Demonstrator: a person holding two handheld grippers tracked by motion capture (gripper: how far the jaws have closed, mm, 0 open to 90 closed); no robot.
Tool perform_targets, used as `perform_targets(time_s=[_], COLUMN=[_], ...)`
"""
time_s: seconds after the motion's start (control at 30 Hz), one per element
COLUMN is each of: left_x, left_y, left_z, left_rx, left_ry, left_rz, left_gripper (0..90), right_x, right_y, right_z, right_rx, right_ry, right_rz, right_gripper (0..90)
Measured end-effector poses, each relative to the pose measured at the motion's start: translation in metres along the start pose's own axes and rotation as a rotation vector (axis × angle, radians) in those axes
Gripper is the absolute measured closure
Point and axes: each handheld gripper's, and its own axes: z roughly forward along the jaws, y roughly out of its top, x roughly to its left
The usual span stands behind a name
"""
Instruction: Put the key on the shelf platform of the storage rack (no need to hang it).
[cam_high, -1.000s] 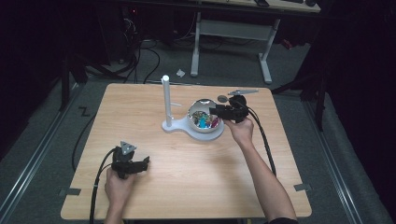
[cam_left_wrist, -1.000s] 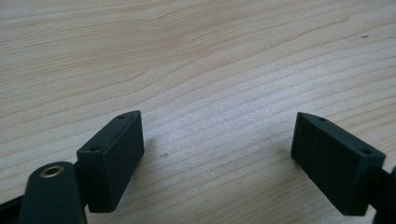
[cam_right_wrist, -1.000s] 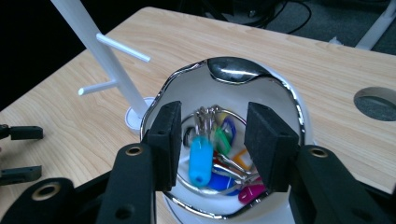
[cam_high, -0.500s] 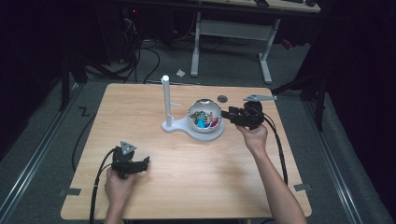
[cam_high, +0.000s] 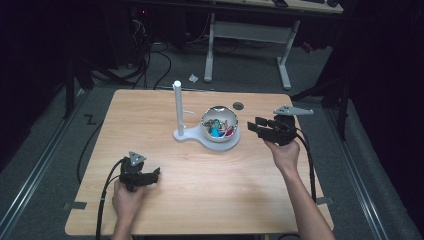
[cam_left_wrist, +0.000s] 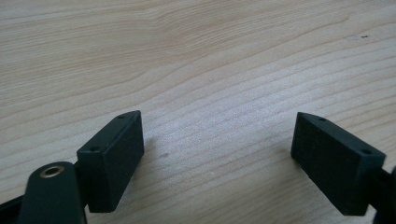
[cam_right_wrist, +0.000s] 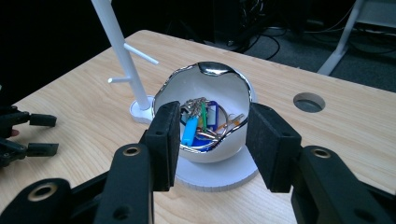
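Here, at a light wooden table (cam_high: 200, 200), a person works two hand-held grippers, forearms entering from the six o'clock edge of the high view. The right gripper (cam_high: 256, 128) is held level just off the table, its jaws pointing toward nine o'clock at a white egg-shaped bowl (cam_high: 220, 125) near the table's centre, close beside it but not touching. The right hand (cam_high: 285, 152) grips the tool from behind, wrist straight, forearm angled back toward five o'clock. The jaws stand apart with nothing between them, having just been closing a little. In the right gripper view the bowl (cam_right_wrist: 205, 121) sits dead ahead at twelve o'clock, framed between the two black pads, and holds a bunch of keys (cam_right_wrist: 203, 119) with blue, green and orange tags. The bowl stands on a round white base (cam_right_wrist: 219, 175) joined to a thin white post (cam_right_wrist: 116, 51) with short pegs, rising at eleven o'clock. The left gripper (cam_high: 155, 173) lies low on the table toward seven o'clock in the high view, well apart from the bowl, the left hand (cam_high: 127, 200) curled around its body. Its jaws are wide apart over bare wood.
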Motion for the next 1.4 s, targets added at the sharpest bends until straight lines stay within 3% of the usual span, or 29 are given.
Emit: perform_targets(time_s=[0.2, 0.33, 0.77, 1.4], left_x=[0.000, 0.000, 0.000, 0.000], left_y=[0.000, 0.000, 0.000, 0.000], left_z=[0.000, 0.000, 0.000, 0.000], left_rx=[0.001, 0.001, 0.001, 0.001], left_ry=[0.000, 0.000, 0.000, 0.000], left_rz=[0.001, 0.002, 0.001, 0.001], left_gripper=[17.6, 17.6, 17.6, 17.6], right_x=[0.003, 0.009, 0.030, 0.033], right_y=[-0.007, -0.011, -0.014, -0.040], right_z=[-0.017, -0.025, -0.051, -0.068], right_rx=[-0.012, 0.009, -0.037, -0.041], right_ry=[0.008, -0.008, -0.016, -0.047], right_rz=[0.015, -0.016, -0.048, -0.024], right_gripper=[55.8, 55.2, 54.1, 53.8])
